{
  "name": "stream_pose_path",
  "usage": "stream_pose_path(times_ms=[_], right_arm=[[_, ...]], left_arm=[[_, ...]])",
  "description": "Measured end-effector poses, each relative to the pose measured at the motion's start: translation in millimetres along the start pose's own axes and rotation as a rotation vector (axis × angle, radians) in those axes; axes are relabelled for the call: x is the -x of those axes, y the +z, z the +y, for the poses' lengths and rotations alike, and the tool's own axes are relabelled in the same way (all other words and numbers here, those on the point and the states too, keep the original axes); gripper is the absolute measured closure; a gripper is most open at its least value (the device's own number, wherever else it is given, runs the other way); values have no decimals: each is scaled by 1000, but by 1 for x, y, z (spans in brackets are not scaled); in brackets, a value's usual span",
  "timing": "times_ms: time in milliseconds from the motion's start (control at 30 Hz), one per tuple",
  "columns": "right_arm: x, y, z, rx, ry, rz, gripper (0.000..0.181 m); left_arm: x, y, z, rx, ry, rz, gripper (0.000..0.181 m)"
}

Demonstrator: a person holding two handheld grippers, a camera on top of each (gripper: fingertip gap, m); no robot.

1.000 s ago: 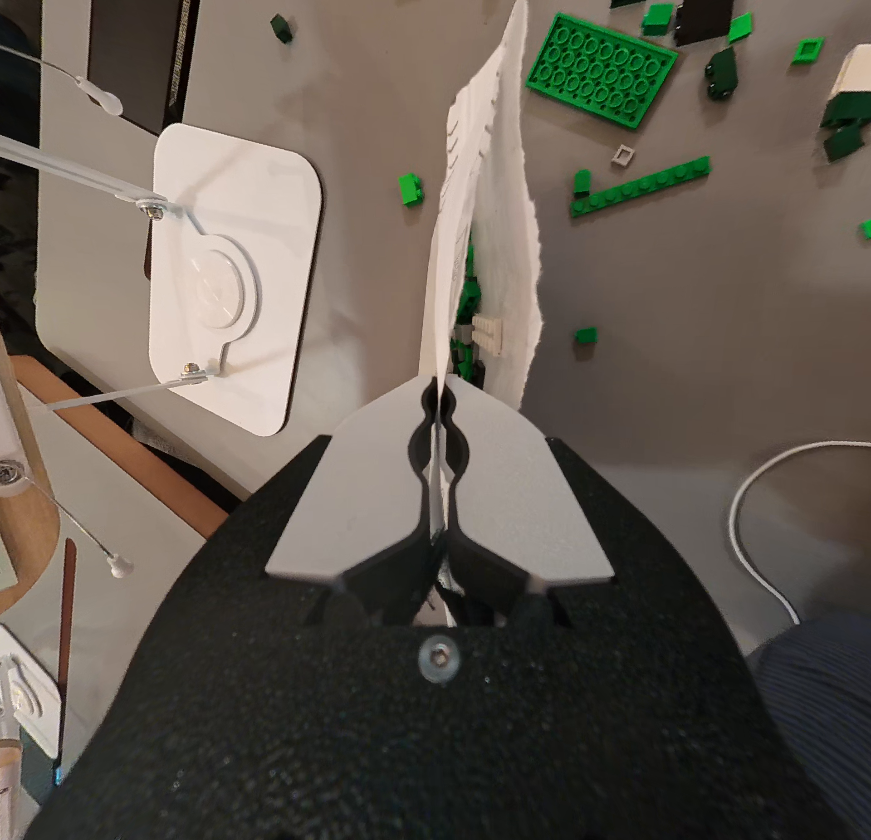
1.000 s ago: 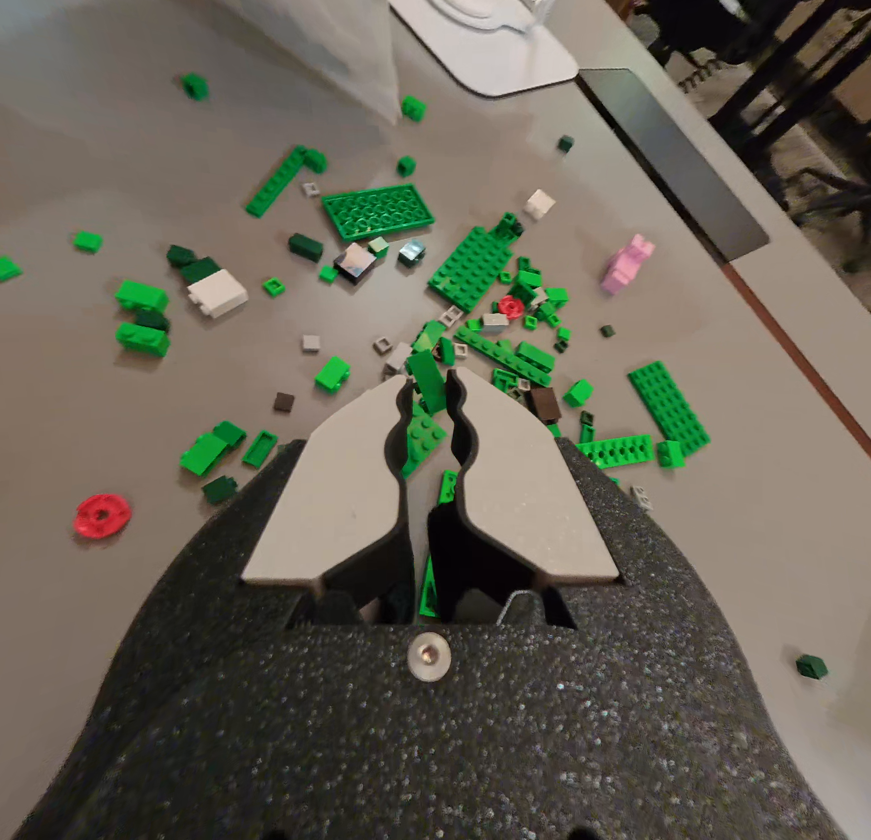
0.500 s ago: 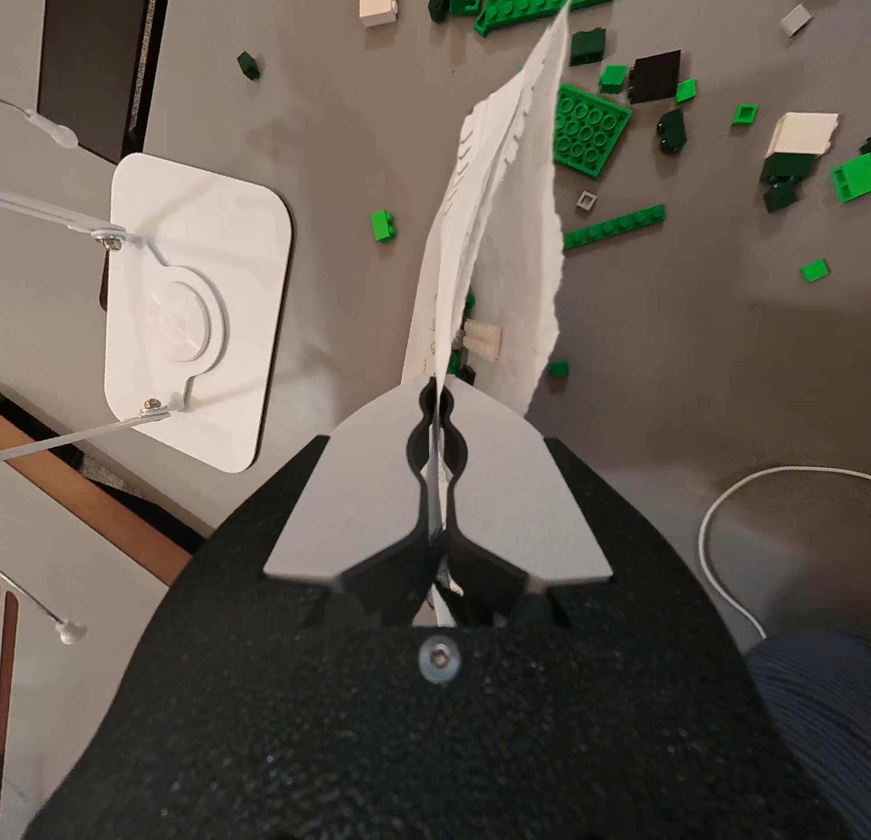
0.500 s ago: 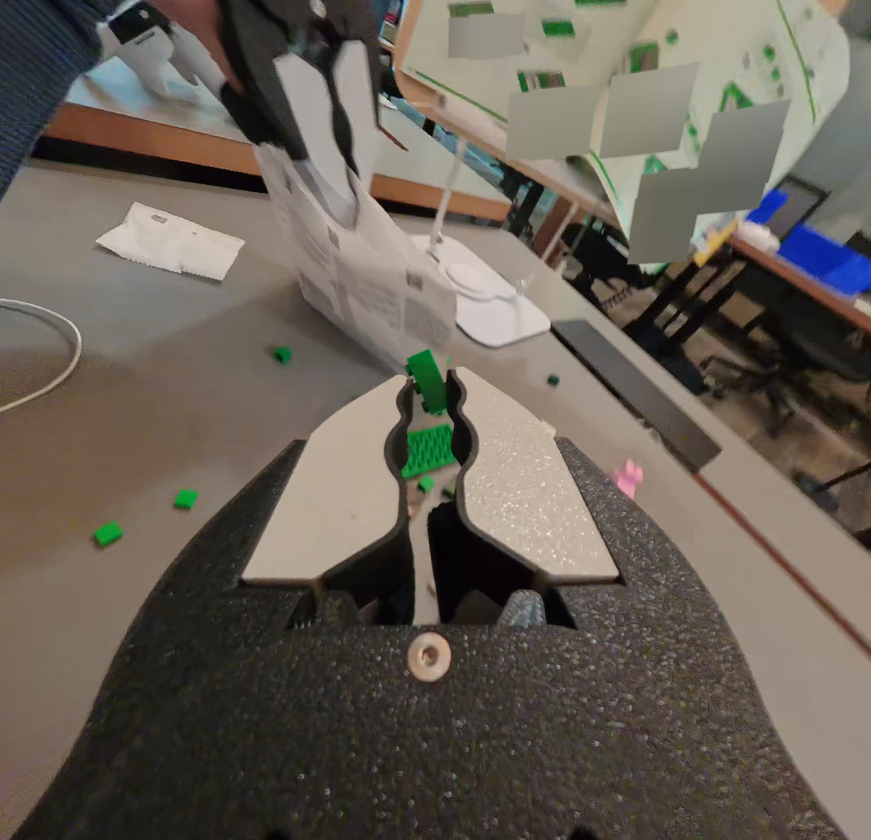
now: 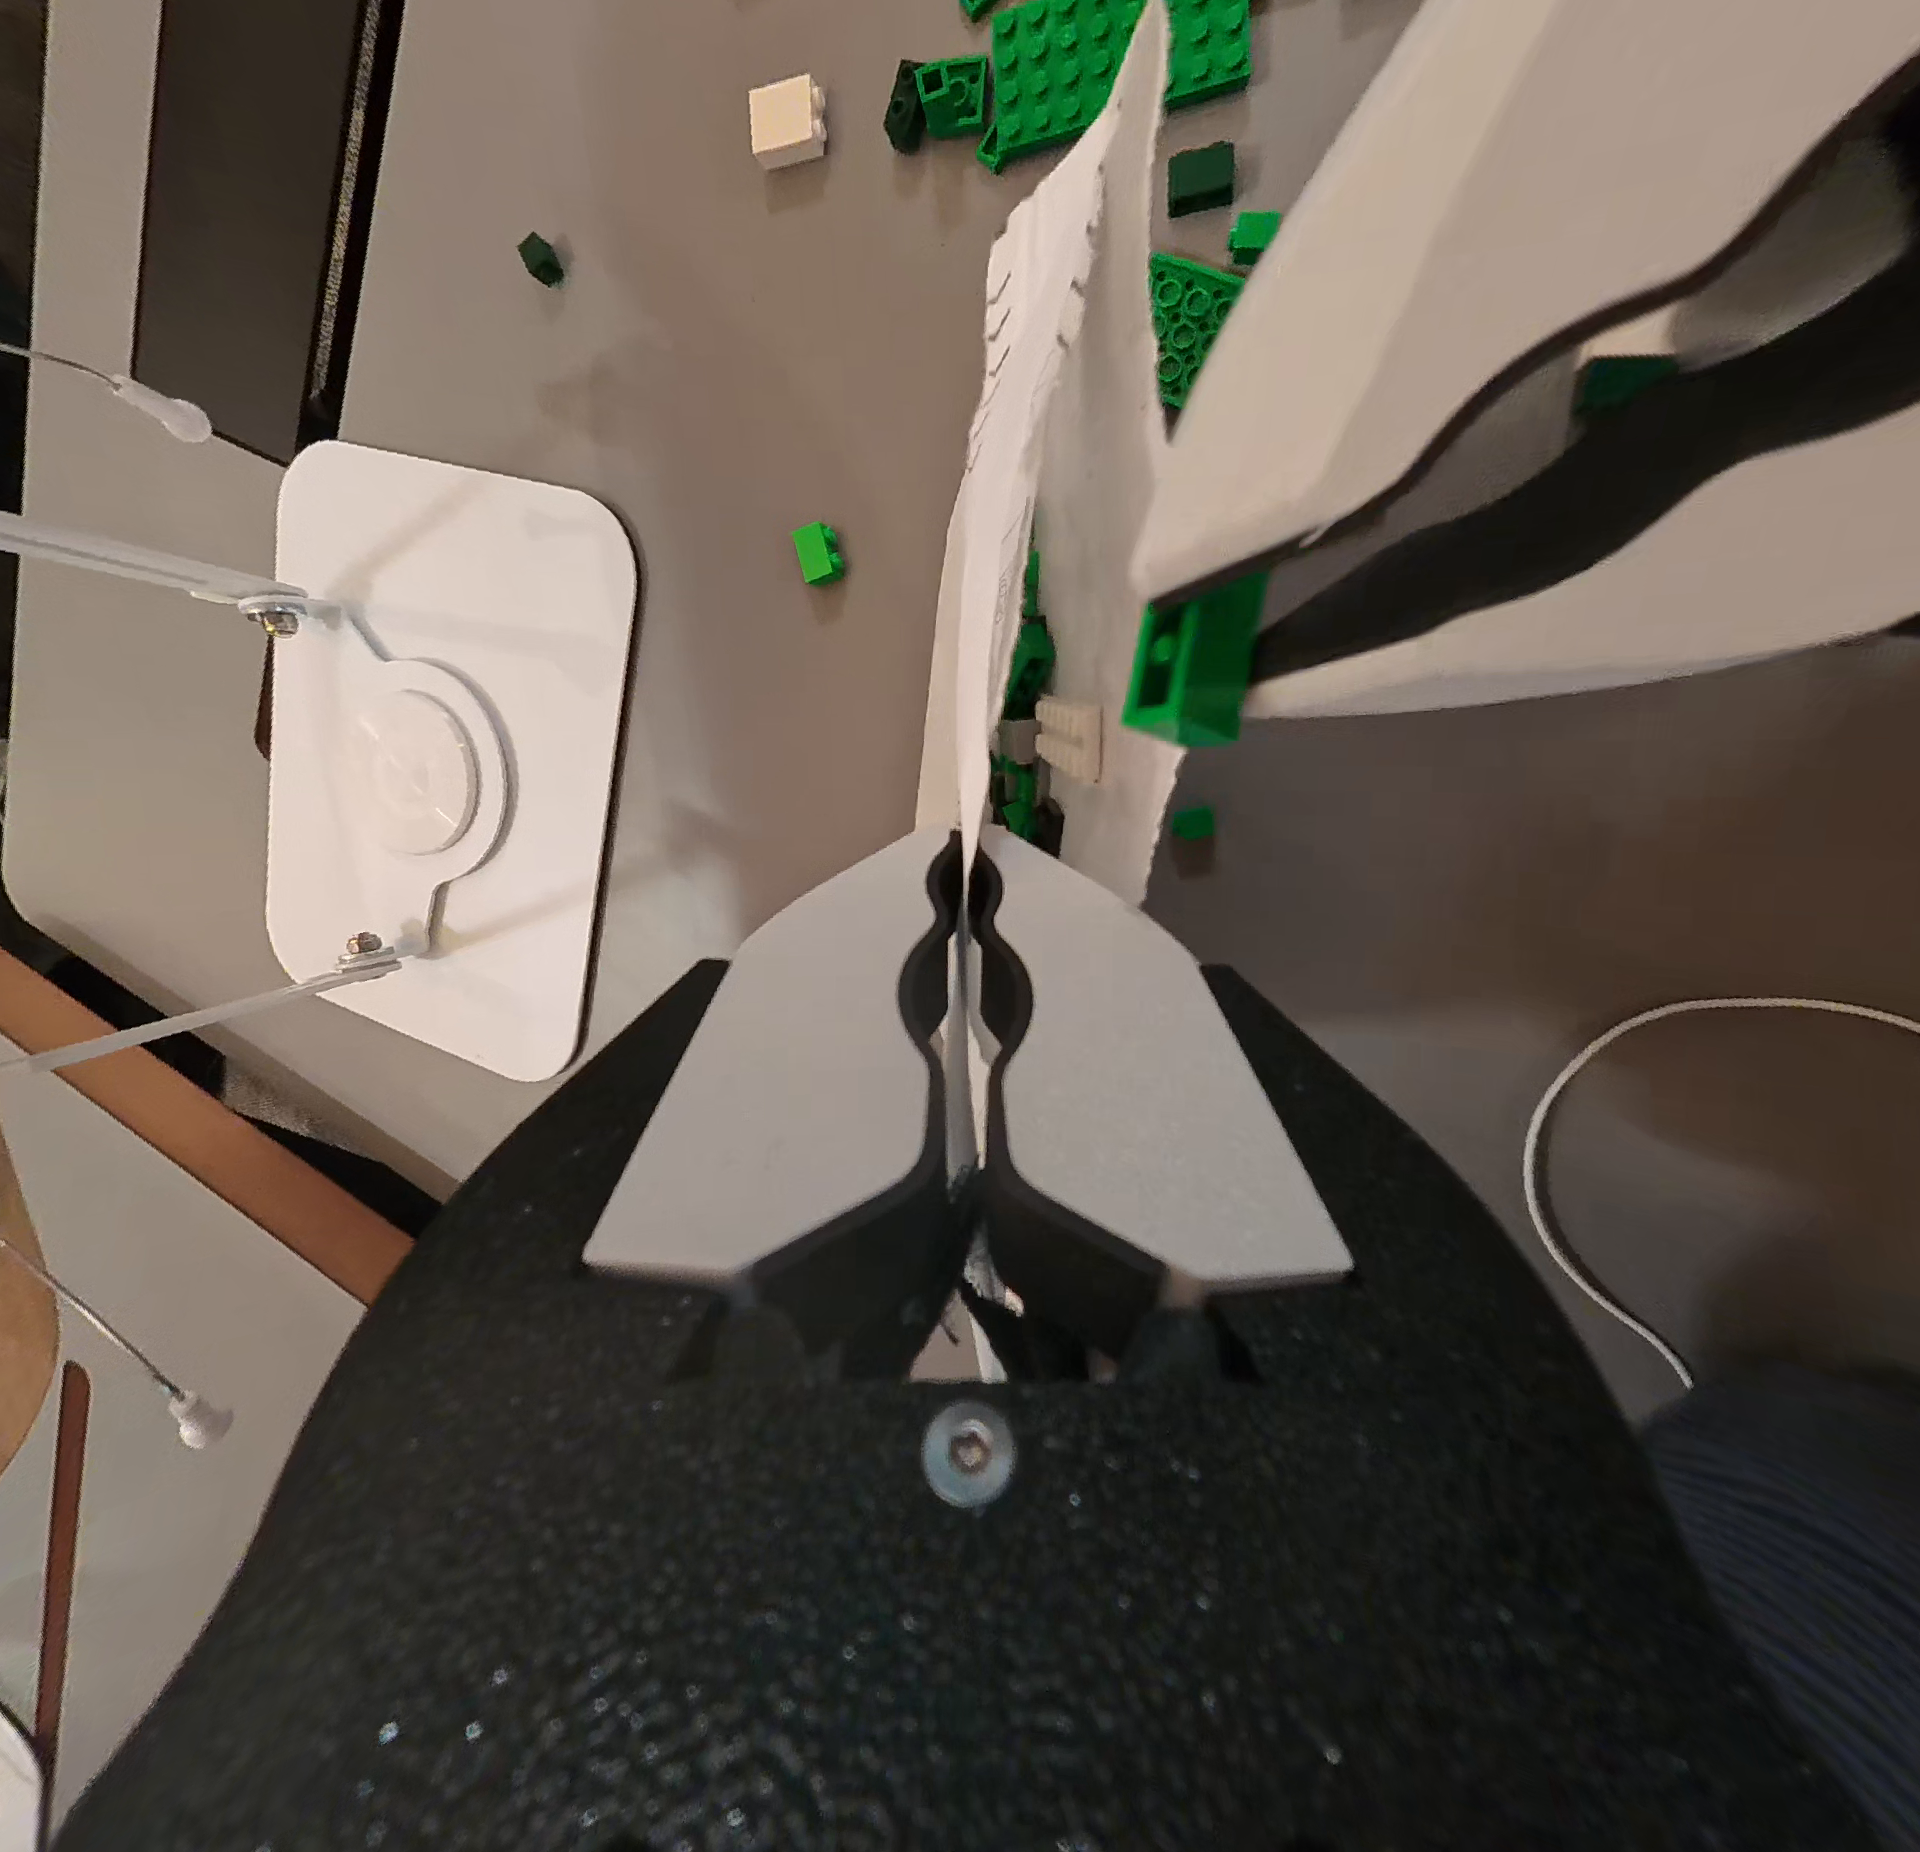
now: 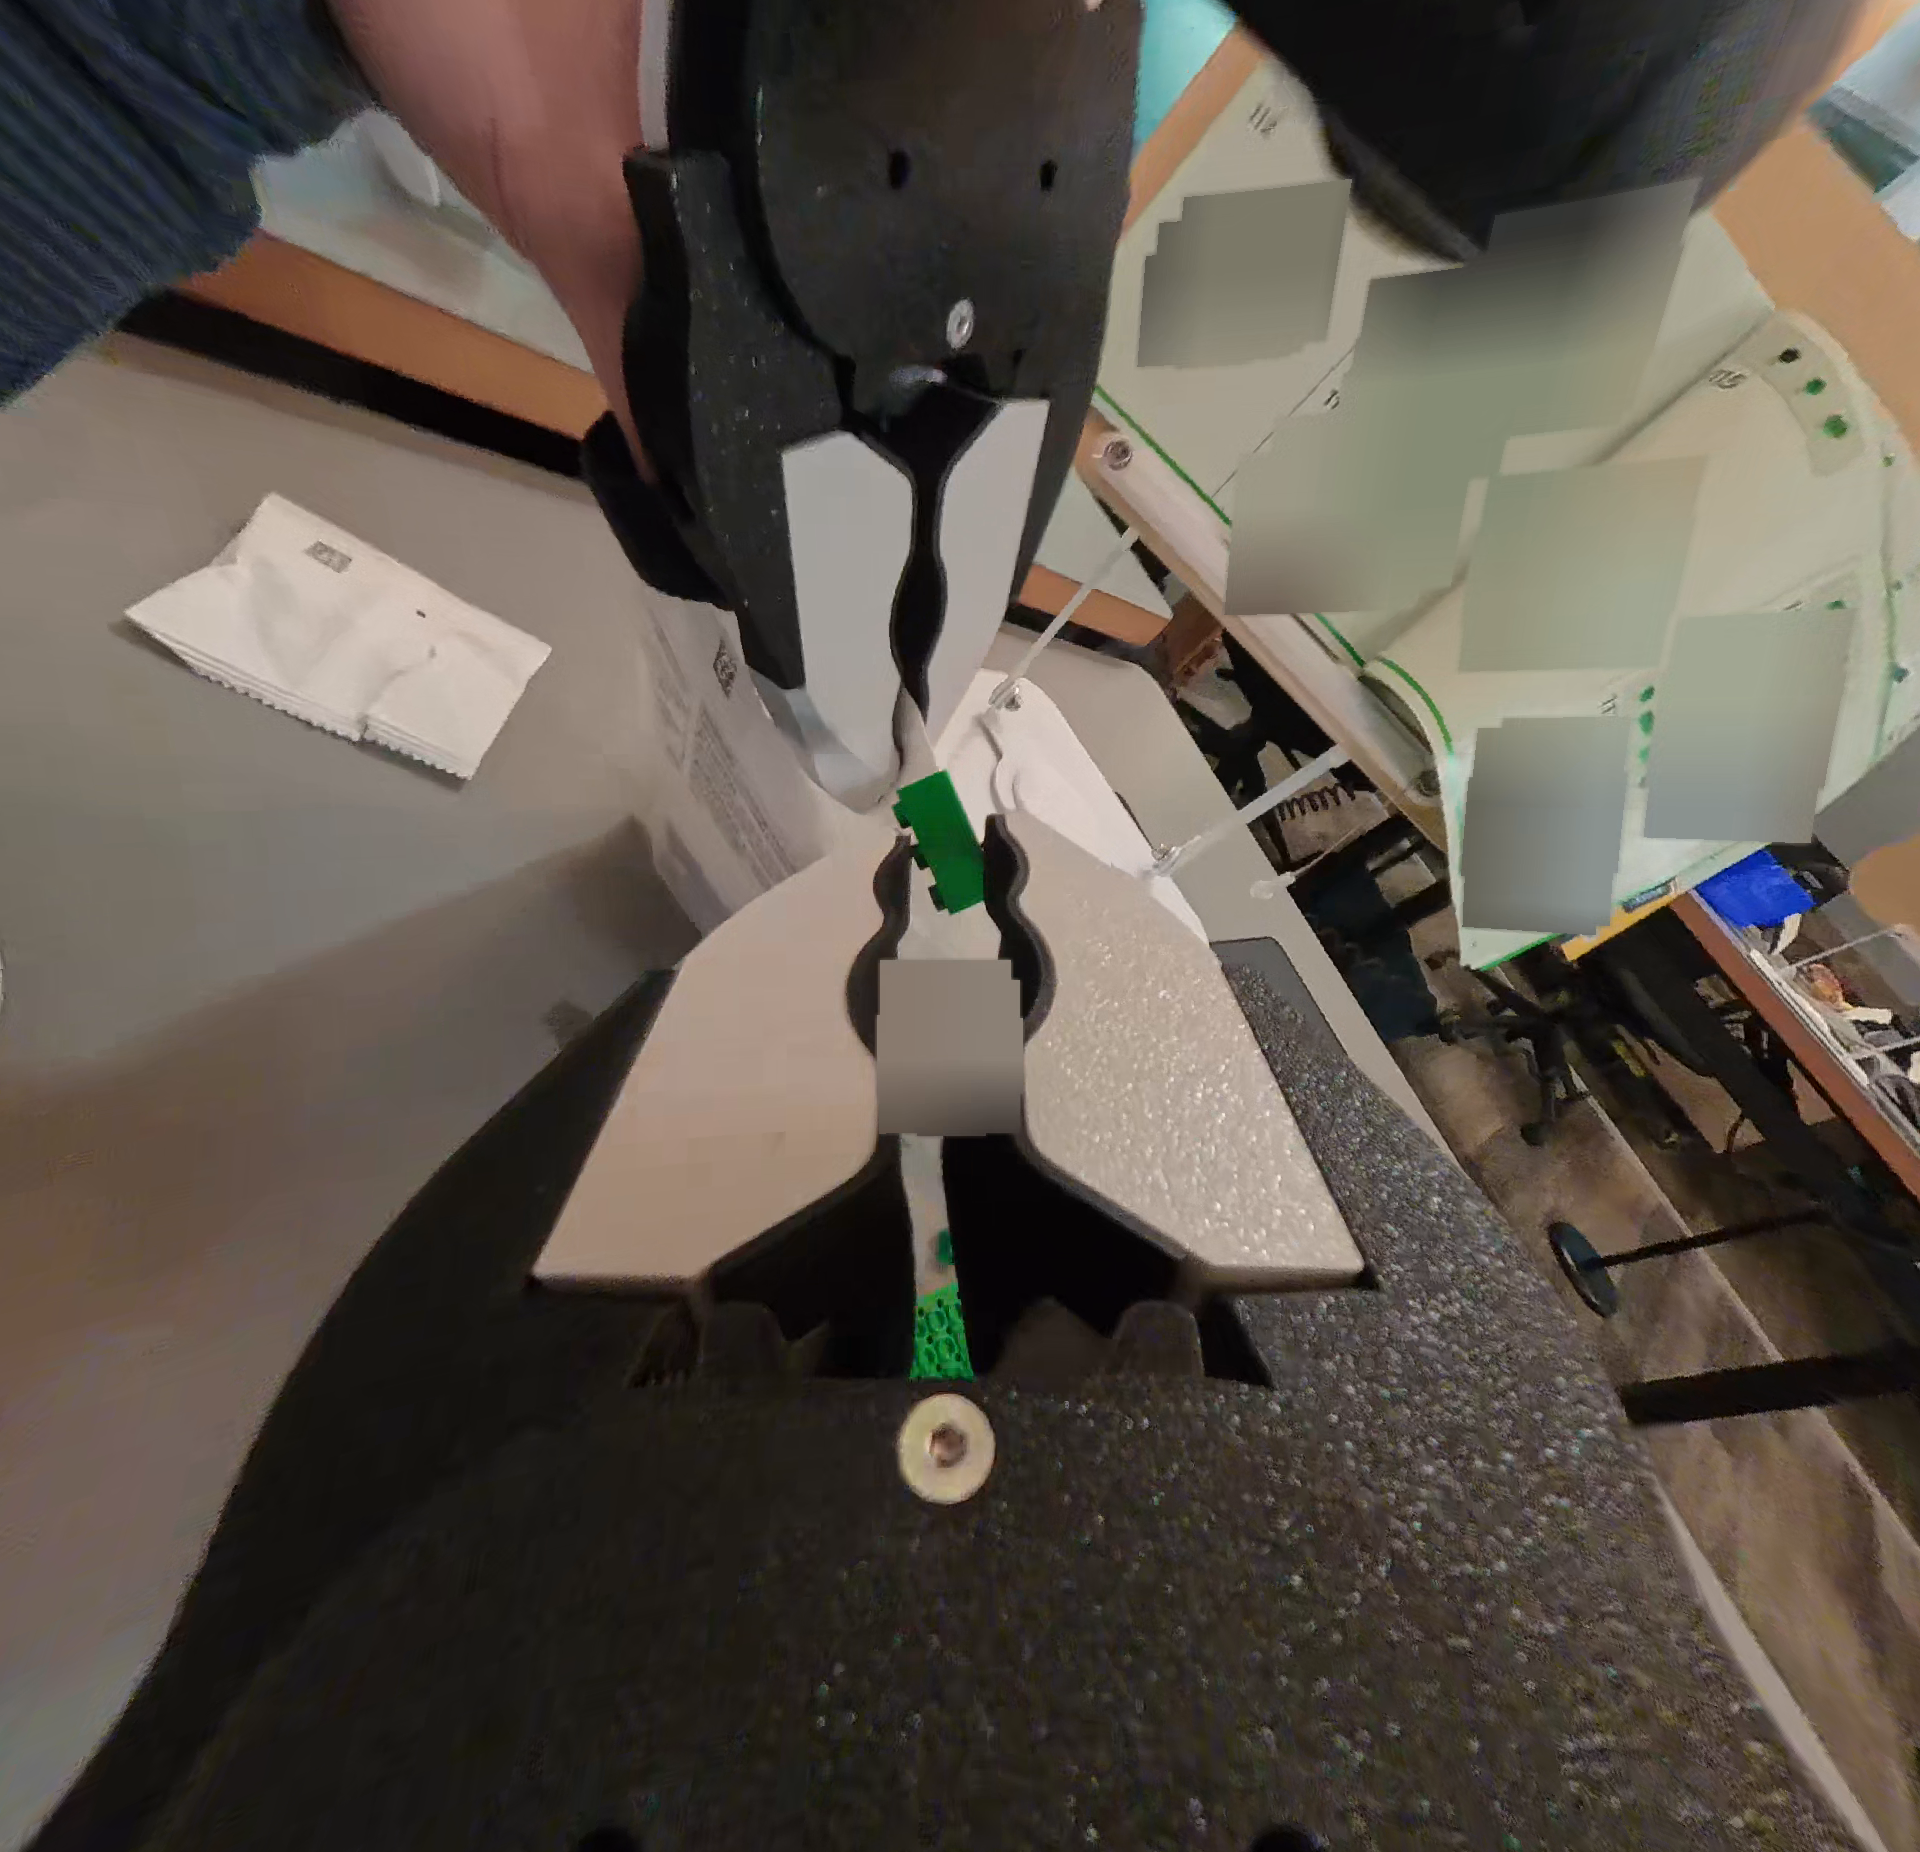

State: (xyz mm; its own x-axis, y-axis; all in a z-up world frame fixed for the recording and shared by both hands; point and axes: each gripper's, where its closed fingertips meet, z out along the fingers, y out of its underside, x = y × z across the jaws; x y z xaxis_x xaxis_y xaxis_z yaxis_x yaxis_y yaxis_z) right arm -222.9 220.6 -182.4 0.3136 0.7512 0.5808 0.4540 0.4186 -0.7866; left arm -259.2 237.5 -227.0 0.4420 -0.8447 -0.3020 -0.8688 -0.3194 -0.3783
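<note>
Left wrist view: a torn white paper bag point(image 5: 997, 514) is pinched edge-on by the left hand-held gripper point(image 5: 968, 857) above the grey surface point(image 5: 727, 296) — green bricks point(image 5: 1081, 67) are scattered beyond, a white stand base point(image 5: 520, 597) left.

Right wrist view: a green brick point(image 6: 940, 841) is clamped upright in the right hand-held gripper point(image 6: 948, 846), just beside the bag's mouth; a flat white packet point(image 6: 343, 633) lies well apart.

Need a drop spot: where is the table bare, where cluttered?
Bare: grey table between the white stand base and held paper bag, bar one green brick; also around the white cable. Crowded: brick pile at the far end, and under the right claw.
</note>
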Motion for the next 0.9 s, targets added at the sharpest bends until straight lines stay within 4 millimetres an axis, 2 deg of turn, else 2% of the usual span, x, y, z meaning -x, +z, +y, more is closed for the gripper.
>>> stream_pose_path(times_ms=[300, 467, 667, 767, 833, 900], right_arm=[[10, 10, 17, 170, -83, -75, 167], [13, 11, 18, 183, -57, -108, 162], [15, 9, 21, 195, -15, -156, 163], [9, 0, 18, 199, -24, -135, 162], [2, -15, 19, 203, -7, -123, 161], [5, -37, 30, 223, 37, -181, 161]], left_arm=[[-1, -6, -3, -20, 12, -13, 181], [-1, -4, 0, 4, -5, -8, 181], [-2, -4, -1, 15, 7, -13, 181], [-4, -3, -3, 22, 11, -12, 181], [-5, -2, -2, 30, 14, -9, 181], [-4, -2, -1, 33, 12, -12, 181]])
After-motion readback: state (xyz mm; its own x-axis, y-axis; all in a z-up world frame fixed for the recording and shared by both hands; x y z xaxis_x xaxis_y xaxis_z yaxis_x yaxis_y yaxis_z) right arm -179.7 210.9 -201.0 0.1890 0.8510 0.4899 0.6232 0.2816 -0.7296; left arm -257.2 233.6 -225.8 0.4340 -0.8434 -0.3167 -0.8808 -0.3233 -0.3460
